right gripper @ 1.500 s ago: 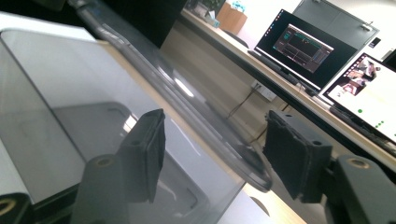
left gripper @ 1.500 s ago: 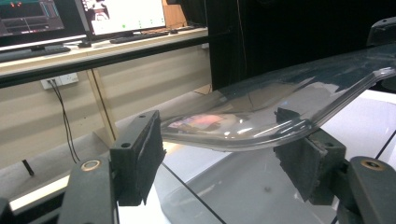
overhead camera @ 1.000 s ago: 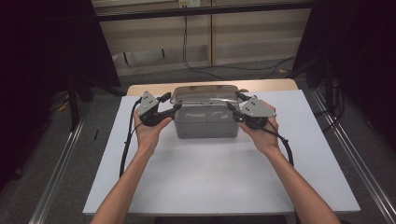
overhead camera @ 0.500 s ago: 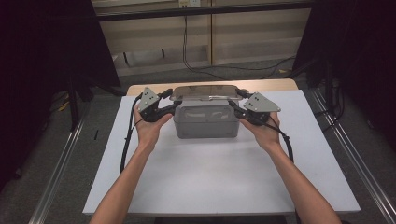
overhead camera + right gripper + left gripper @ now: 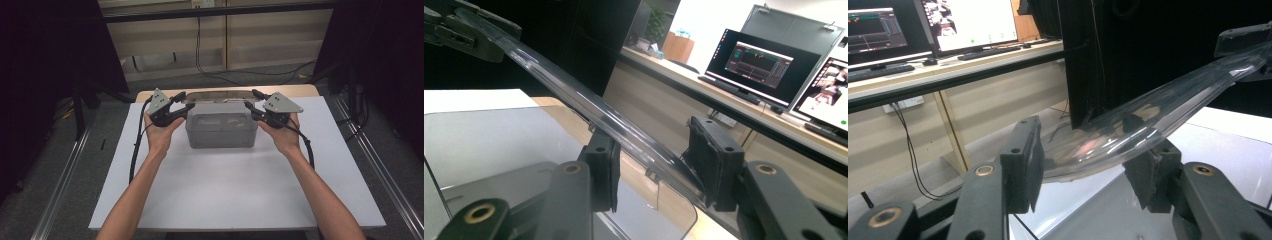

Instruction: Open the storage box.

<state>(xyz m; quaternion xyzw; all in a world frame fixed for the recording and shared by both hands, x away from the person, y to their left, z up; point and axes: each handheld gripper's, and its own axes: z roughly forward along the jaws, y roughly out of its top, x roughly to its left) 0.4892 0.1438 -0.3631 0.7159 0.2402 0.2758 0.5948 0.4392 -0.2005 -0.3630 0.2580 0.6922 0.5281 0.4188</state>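
White sheeting covers the table (image 5: pixel 220 195) in a dim room, where a person holds a claw in each hand at either end of a clear plastic lid (image 5: pixel 215 95). The left claw (image 5: pixel 186 102) has its jaws half-narrowed around the lid's left end; they have just been closing, and the lid's edge lies between the pads, seen in the left gripper view as a clear curved band (image 5: pixel 1128 125) running from pad to pad. Whether the pads press on it cannot be told. The right claw (image 5: pixel 250 100) stands half-narrowed around the lid's right end, the rim (image 5: pixel 614 125) passing between its pads and touching the far pad. Each claw carries a grey three-cornered plate on top, and a black cable trails down along each forearm. The lid sits raised and tilted toward the far side, just above a grey translucent box (image 5: pixel 221 129) that stands upright at the far middle of the table, between the two hands. Beyond the table, a wooden wall panel (image 5: pixel 260 40) with hanging cables closes the back of the scene. Both gripper views take in a long desk (image 5: pixel 948 65) bearing lit monitors (image 5: pixel 764 65) and keyboards.
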